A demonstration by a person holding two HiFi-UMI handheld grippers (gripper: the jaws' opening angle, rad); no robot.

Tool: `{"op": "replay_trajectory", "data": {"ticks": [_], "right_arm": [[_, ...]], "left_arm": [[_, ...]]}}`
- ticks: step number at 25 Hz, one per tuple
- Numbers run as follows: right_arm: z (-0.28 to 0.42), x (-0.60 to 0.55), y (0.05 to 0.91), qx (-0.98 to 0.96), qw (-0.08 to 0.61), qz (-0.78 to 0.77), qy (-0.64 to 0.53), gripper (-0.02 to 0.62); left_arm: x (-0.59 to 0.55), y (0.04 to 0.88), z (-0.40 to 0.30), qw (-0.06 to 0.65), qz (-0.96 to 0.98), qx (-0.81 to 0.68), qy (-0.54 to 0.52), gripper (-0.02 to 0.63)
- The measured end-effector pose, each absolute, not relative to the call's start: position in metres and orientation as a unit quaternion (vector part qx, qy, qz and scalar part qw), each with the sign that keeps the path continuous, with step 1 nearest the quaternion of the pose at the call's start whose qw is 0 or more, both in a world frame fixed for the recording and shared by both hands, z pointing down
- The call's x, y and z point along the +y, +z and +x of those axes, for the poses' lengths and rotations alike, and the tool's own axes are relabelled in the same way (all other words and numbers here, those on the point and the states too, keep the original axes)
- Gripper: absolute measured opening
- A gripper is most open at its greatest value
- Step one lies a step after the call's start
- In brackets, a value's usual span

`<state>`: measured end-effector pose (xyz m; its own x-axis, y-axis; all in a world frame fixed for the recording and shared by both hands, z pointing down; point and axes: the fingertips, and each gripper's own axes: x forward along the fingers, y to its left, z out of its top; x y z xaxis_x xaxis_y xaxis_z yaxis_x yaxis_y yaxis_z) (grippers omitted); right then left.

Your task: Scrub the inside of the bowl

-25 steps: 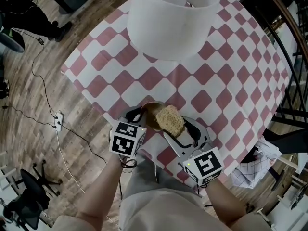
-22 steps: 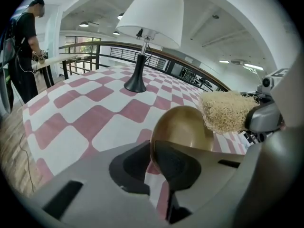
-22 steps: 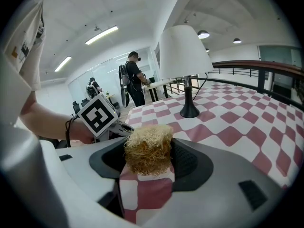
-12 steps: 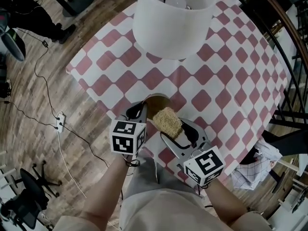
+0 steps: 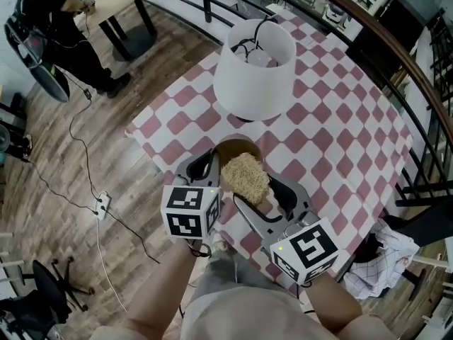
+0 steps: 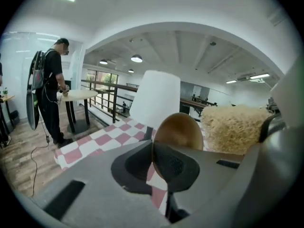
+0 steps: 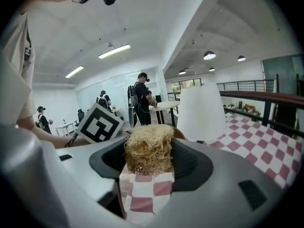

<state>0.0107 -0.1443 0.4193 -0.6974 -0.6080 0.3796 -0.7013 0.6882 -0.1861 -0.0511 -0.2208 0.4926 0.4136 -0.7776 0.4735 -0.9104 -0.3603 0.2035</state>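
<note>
A small brown bowl [image 5: 236, 149] is at the near edge of the checked table, tilted up on edge in the left gripper view [image 6: 179, 128]. My left gripper [image 5: 209, 163] is shut on its left rim, with the jaws [image 6: 153, 148] pinching the thin wall. A straw-coloured loofah scrubber [image 5: 245, 178] sits over the bowl's mouth. My right gripper [image 5: 256, 190] is shut on it, and the scrubber [image 7: 148, 148] bulges between the jaws [image 7: 148, 161]. The inside of the bowl is mostly hidden behind the scrubber.
A tall white lampshade [image 5: 253, 69] stands just beyond the bowl on the red-and-white checked tablecloth [image 5: 333, 133]. A dark railing [image 5: 396, 55] curves round the far right. A person [image 5: 56, 20] stands at the upper left, a power strip [image 5: 102, 204] lies on the wooden floor, and a cloth [image 5: 386, 257] lies at the lower right.
My left gripper's jaws have come together on the bowl's rim. The scrubber stays over the bowl in the right gripper. The head view has pulled back, so the lampshade looks farther off.
</note>
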Motion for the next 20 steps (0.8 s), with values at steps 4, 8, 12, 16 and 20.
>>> {"op": "replay_trajectory", "data": {"ticks": [4, 8, 12, 16, 20], "right_arm": [[0.007, -0.146, 0.379, -0.908, 0.135, 0.372, 0.139, 0.258], [0.004, -0.142, 0.350, -0.907, 0.146, 0.379, 0.110, 0.258], [0.004, -0.134, 0.336, -0.904, 0.170, 0.381, 0.097, 0.258], [0.004, -0.130, 0.324, -0.903, 0.172, 0.383, 0.091, 0.258], [0.000, -0.130, 0.315, -0.896, 0.184, 0.401, 0.055, 0.258]], "left_arm": [[-0.211, 0.435, -0.045, 0.194, 0.827, -0.515, 0.116, 0.023], [-0.195, 0.394, -0.047, 0.159, 0.834, -0.519, 0.104, 0.023], [-0.179, 0.370, -0.043, 0.148, 0.839, -0.516, 0.090, 0.023], [-0.162, 0.353, -0.043, 0.136, 0.841, -0.517, 0.083, 0.023], [-0.156, 0.338, -0.049, 0.115, 0.844, -0.517, 0.084, 0.023]]}}
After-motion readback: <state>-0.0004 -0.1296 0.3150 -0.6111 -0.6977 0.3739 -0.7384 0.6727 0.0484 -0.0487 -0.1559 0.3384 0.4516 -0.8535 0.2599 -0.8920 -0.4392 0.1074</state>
